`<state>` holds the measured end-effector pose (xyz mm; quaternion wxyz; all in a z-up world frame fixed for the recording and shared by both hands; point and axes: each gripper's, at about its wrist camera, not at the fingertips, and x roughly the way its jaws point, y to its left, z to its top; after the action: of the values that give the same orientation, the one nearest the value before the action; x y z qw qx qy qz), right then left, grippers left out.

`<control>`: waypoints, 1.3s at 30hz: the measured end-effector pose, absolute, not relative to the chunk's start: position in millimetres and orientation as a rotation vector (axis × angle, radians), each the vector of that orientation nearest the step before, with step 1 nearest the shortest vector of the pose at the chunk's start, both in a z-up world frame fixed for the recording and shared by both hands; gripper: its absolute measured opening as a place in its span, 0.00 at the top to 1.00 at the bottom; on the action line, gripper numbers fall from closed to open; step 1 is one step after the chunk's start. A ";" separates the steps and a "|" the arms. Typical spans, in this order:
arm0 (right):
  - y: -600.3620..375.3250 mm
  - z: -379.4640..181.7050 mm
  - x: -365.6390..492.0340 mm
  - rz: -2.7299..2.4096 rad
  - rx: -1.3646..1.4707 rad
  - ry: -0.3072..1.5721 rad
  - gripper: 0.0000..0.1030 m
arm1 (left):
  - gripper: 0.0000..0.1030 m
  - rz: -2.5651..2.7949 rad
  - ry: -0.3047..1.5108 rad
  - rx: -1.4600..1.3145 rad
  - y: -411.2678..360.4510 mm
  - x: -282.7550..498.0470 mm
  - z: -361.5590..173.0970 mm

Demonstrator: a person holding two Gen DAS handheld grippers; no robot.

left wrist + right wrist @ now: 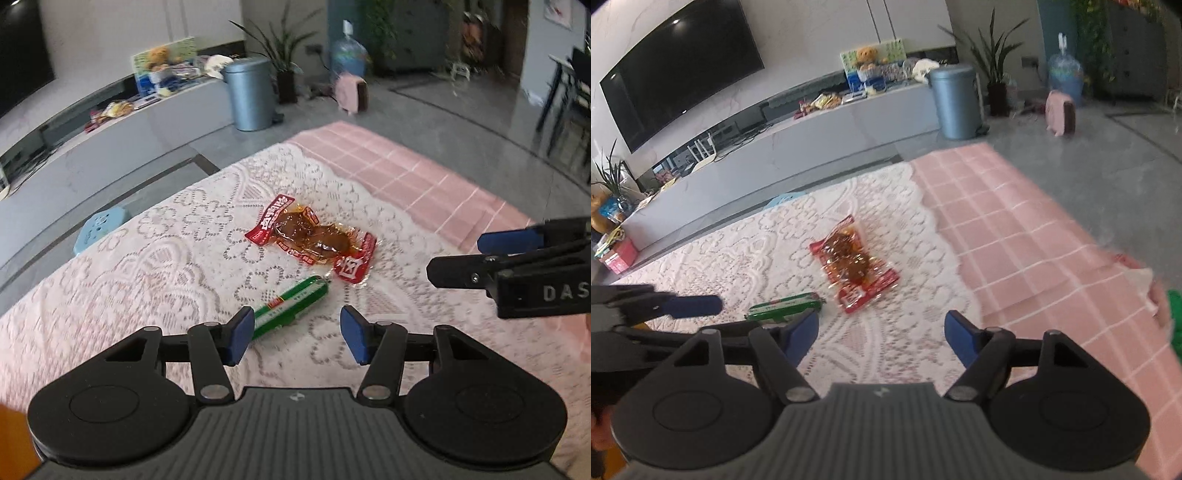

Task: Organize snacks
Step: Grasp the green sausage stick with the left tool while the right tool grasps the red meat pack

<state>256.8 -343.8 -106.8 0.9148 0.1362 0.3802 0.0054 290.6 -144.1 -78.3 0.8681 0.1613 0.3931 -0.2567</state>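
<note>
A red and clear packet of brown braised snack [312, 238] lies on the white lace cloth [147, 266]. A green and white sausage stick [291, 306] lies just in front of it. My left gripper [297, 334] is open, its left pad beside the stick's near end. My right gripper [881, 338] is open and empty, held over the lace below the packet [853, 266]. The stick [785, 306] lies left of it. The right gripper also shows at the right edge of the left wrist view [469, 254].
A pink checked cloth [1015, 236] covers the right half of the table. A grey bin [956, 101], a potted plant [997, 74] and a low TV cabinet [812, 136] with clutter stand beyond on the grey floor. A green thing [1174, 317] shows at the right edge.
</note>
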 end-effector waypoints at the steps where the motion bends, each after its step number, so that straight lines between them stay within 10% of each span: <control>1: -342.0 -108.5 260.1 0.019 0.274 0.787 0.30 | 0.38 -0.548 0.822 0.355 -145.6 295.2 -81.6; 14: -343.3 -131.3 281.6 0.022 0.261 0.794 0.31 | 0.39 -0.672 0.891 0.515 -158.9 336.1 -119.5; 21: -338.7 -132.6 279.3 -0.005 0.208 0.771 0.31 | 0.69 -0.648 1.003 0.357 -156.9 351.0 -118.2; 29: -329.6 -133.0 283.9 0.043 0.165 0.733 0.31 | 0.62 -0.589 1.011 0.308 -171.8 358.7 -118.9; 39: -313.3 -137.2 289.2 0.100 0.038 0.665 0.32 | 0.76 -0.464 0.975 0.152 -148.3 354.8 -108.6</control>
<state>289.2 -313.3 -137.2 0.9438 0.0184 0.3264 0.0491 354.8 -148.3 -108.6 0.8550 0.0723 0.4638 -0.2205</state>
